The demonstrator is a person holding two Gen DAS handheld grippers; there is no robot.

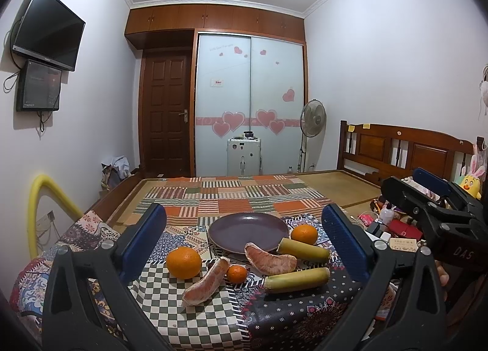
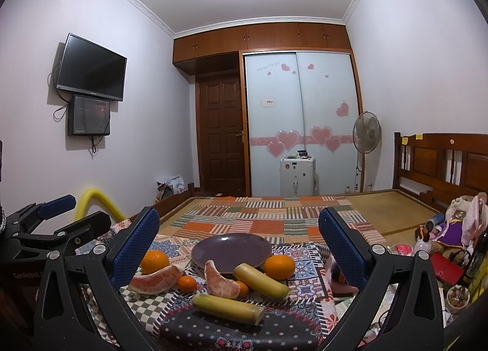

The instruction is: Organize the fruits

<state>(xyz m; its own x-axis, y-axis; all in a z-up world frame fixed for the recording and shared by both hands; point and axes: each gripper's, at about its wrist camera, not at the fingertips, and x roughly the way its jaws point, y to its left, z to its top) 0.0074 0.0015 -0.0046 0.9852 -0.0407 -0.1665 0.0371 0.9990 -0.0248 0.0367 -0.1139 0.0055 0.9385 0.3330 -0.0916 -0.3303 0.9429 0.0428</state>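
While both grippers hang above the near edge of the patterned cloth, nothing sits between their blue pads: the left gripper stands spread wide and empty, and the right gripper is just as wide and empty. Seen from the left wrist, the purple plate lies bare at the centre of the cloth, with the fruit crowded along its near rim. A large orange sits at 8 o'clock from the plate, another orange at 3 o'clock, just beside the rim. One pomelo segment lies at 6 o'clock, its tip at the plate's edge; a second pomelo segment lies farther toward the camera at 7 o'clock, with a small tangerine just beside its upper end. Two yellow-green stalk pieces, the far stalk and the near stalk, lie at 5 o'clock, the far one touching the plate's rim. The right wrist view shows a second small tangerine tucked behind the pomelo segment. At 3 o'clock, off the cloth, a clutter of bottles and a red box crowds the bed. A yellow foam tube arches at 9 o'clock.
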